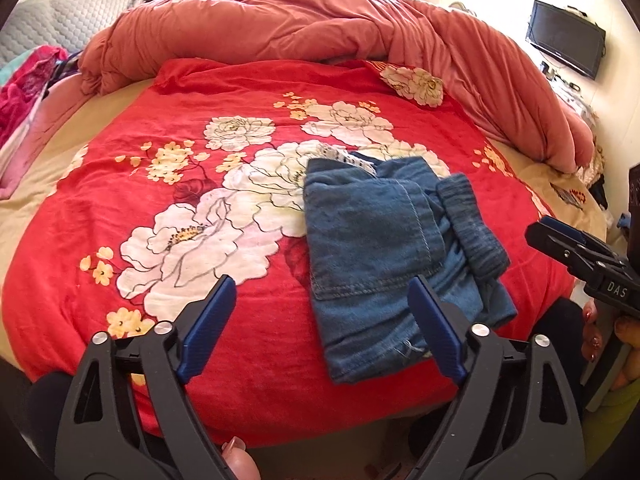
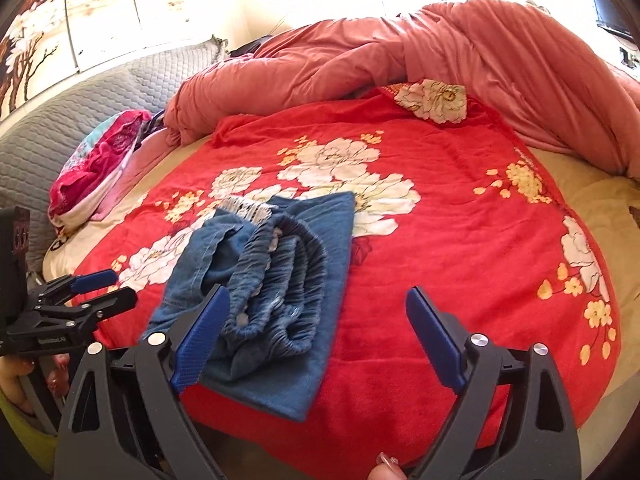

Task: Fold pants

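Blue denim pants [image 1: 384,248] lie folded into a compact bundle on the red floral blanket [image 1: 224,184], back pocket up, elastic waistband bunched on the right side. In the right wrist view the pants [image 2: 280,276] show the gathered waistband on top. My left gripper [image 1: 322,304] is open and empty, above the blanket at the near edge of the pants. My right gripper [image 2: 316,320] is open and empty, near the pants' right side. Each gripper shows in the other's view, the right one [image 1: 576,248] and the left one [image 2: 100,292].
A bunched salmon duvet [image 1: 320,28] runs along the far side of the bed. A pink cloth pile [image 1: 28,80] lies at the left by a grey quilted headboard [image 2: 100,92]. A wall TV [image 1: 568,40] hangs at the right.
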Action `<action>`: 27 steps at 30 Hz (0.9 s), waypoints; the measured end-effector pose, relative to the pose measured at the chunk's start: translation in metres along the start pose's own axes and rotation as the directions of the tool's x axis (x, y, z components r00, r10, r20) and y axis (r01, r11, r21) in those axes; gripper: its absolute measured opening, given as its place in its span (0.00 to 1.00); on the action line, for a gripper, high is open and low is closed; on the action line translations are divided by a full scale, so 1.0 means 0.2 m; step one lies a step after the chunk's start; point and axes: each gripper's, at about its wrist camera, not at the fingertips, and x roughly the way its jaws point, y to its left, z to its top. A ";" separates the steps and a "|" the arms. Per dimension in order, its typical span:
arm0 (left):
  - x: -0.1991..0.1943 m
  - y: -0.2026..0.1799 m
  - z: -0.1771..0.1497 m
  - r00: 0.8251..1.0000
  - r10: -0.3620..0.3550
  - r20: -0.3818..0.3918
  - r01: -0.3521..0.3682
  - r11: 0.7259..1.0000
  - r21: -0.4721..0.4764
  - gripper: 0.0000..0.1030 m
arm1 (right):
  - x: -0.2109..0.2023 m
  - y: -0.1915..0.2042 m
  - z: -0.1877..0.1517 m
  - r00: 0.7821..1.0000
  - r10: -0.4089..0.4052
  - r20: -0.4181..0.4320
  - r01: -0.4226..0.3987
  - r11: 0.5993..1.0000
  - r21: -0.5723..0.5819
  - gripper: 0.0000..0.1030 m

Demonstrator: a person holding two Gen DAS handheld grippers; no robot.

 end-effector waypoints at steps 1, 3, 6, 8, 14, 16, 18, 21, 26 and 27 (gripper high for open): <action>0.00 0.01 0.01 1.000 0.003 0.002 -0.003 1.000 -0.008 0.83 | 0.00 -0.01 0.01 1.000 -0.004 0.002 0.004 1.000 -0.001 0.91; 0.01 0.03 0.04 1.000 0.008 0.005 -0.008 1.000 -0.015 0.84 | 0.01 -0.02 0.02 1.000 -0.028 0.009 0.028 1.000 -0.002 0.91; 0.04 0.05 0.08 1.000 0.007 0.004 -0.007 1.000 -0.019 0.86 | 0.04 -0.05 0.05 0.999 -0.041 0.001 0.041 0.999 0.003 0.91; 0.07 0.05 0.10 1.000 -0.003 -0.001 0.003 1.000 -0.016 0.87 | 0.07 -0.07 0.07 0.999 -0.040 -0.012 0.040 0.999 0.003 0.91; 0.20 0.04 0.17 0.998 -0.054 -0.044 0.053 0.998 -0.034 0.87 | 0.19 -0.12 0.11 0.996 -0.035 -0.079 0.036 0.999 0.010 0.90; 0.26 0.04 0.17 0.994 -0.081 -0.073 0.078 0.996 -0.053 0.87 | 0.23 -0.12 0.11 0.994 -0.036 -0.105 0.036 0.999 -0.003 0.86; 0.30 0.05 0.17 0.991 -0.096 -0.091 0.091 0.994 -0.057 0.87 | 0.27 -0.11 0.10 0.991 -0.030 -0.130 0.028 0.999 -0.017 0.81; 0.38 0.04 0.17 0.984 -0.114 -0.135 0.107 0.992 -0.060 0.87 | 0.33 -0.10 0.10 0.984 -0.003 -0.176 0.000 1.000 -0.018 0.68; 0.48 0.05 0.14 0.979 -0.118 -0.169 0.109 0.992 -0.061 0.86 | 0.45 -0.11 0.08 0.969 0.073 -0.237 -0.071 0.997 0.020 0.56; 0.48 0.05 0.13 0.979 -0.121 -0.166 0.112 0.992 -0.061 0.86 | 0.46 -0.12 0.08 0.966 0.095 -0.239 -0.087 0.995 0.045 0.56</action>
